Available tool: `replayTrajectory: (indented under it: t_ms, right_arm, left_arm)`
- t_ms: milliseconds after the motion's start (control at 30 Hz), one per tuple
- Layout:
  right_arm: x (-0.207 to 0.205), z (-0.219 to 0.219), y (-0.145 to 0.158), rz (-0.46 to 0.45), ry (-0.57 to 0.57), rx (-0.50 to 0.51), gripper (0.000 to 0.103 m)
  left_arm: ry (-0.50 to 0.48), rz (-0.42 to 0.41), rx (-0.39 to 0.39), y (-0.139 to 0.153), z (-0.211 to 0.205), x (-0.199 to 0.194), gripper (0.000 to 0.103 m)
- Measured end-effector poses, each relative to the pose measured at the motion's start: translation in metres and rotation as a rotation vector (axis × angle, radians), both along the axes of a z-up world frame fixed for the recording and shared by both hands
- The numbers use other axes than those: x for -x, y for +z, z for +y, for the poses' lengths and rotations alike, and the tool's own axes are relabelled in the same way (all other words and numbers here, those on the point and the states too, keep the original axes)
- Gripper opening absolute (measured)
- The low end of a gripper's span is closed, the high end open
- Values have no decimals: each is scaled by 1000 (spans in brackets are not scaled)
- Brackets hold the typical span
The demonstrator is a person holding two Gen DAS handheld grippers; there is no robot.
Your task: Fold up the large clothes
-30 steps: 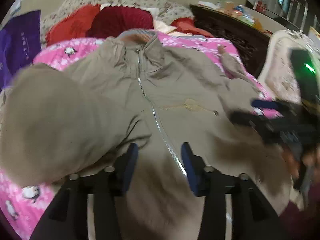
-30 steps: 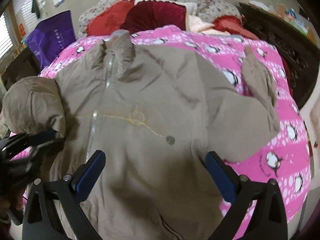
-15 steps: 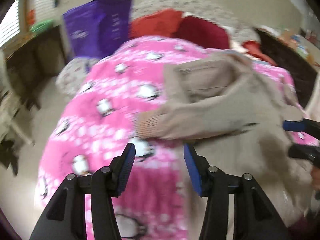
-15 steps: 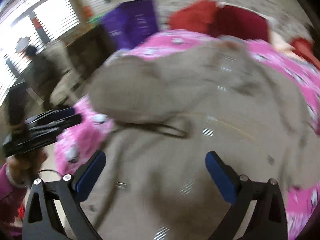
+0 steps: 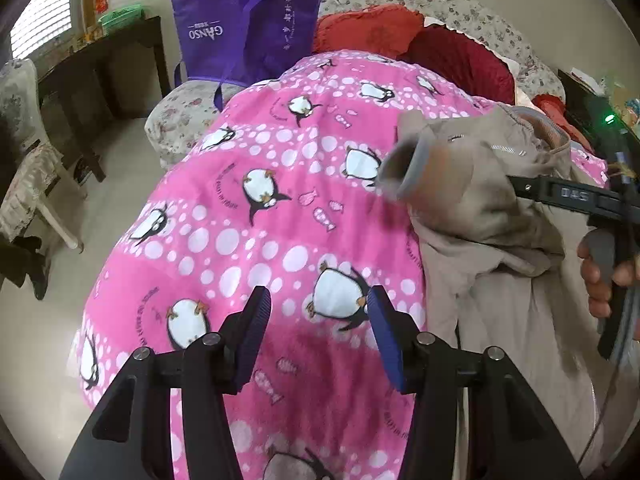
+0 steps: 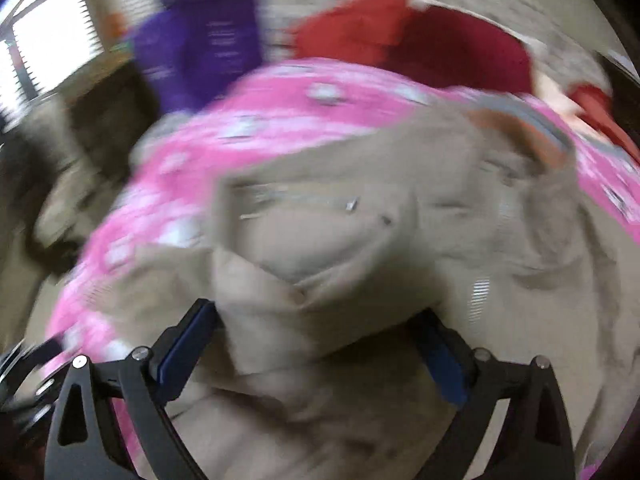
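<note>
- On the bed, a pink penguin blanket (image 5: 256, 216) covers the top; the beige jacket (image 5: 492, 280) lies along its right side
- Jacket sleeve cuff (image 5: 404, 168) lifted, opening towards the left wrist camera
- Left claw (image 5: 316, 332) partly open over bare blanket, nothing between its blue pads
- Right claw (image 6: 316, 344) spread wide, jacket fabric bunched between the pads; view badly blurred, cannot tell if they press on it
- Purple tote bag (image 5: 244, 24) upright on a floral seat beyond the bed; contents not visible
- Red cushions (image 5: 412, 40) at the head end
</note>
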State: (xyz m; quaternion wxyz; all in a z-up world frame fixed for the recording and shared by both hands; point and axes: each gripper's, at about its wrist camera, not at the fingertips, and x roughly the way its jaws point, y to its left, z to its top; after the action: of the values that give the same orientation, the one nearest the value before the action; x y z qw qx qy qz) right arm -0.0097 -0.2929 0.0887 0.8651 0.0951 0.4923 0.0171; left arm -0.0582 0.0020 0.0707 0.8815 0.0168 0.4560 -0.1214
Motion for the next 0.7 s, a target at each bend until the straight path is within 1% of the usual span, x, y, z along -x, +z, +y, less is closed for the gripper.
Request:
replayTrajectory:
  t_ms: [67, 167, 233, 333, 400, 500, 567, 600, 700]
  right_arm:
    - [-3, -18, -6, 32, -52, -12, 98]
    - [14, -29, 7, 5, -56, -81, 98]
    - [31, -26, 21, -32, -15, -86, 98]
    - [54, -11, 41, -91, 87, -77, 98]
    - [66, 8, 49, -121, 201, -68, 98]
    - [71, 47, 50, -147, 364, -9, 97]
    - [70, 69, 46, -164, 416, 47, 96]
    - [65, 82, 42, -181, 426, 93, 95]
    - [49, 102, 33, -216, 415, 188, 94]
  left_arm:
    - [-9, -6, -5, 0, -4, -2, 38]
    - [-16, -3, -7, -4, -9, -7, 38]
    - [-17, -1, 0, -5, -12, -10, 38]
    - [-11, -4, 1, -6, -12, -12, 38]
    - [4, 2, 11, -8, -7, -14, 38]
    - [39, 15, 23, -9, 5, -15, 38]
    - [62, 21, 33, -10, 14, -16, 38]
    - [76, 25, 38, -10, 19, -16, 38]
    - [93, 40, 52, -12, 25, -16, 38]
